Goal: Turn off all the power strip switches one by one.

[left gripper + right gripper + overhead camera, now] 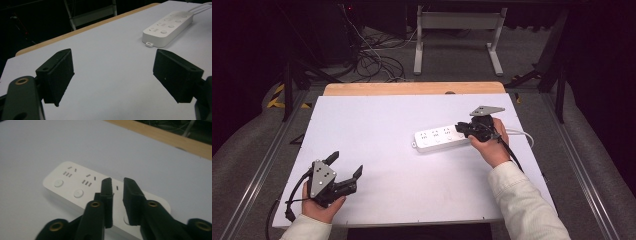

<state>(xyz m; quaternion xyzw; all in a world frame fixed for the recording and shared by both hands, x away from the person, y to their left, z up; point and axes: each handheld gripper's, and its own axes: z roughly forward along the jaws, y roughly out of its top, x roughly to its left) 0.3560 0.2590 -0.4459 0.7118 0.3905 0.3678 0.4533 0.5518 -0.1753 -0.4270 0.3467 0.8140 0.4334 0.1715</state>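
Note:
A white power strip (439, 139) with three sockets and round buttons lies flat on the white table top (382, 120), right of centre. My right gripper (462, 128) sits over its right end, where the white cable (523, 134) leaves. In the right gripper view the power strip (72, 185) lies just under my right gripper (117, 183), whose jaws stand almost together with a thin gap and nothing between them. My left gripper (347, 163) rests near the front left corner, jaws wide apart and empty. From my left gripper (112, 75), the power strip (167, 28) lies far off.
A wooden strip (412, 88) borders the table's far edge. Beyond it stand a white metal frame (457, 22) and tangled cables (372, 60) on the floor. Metal rails (257, 165) run along both sides.

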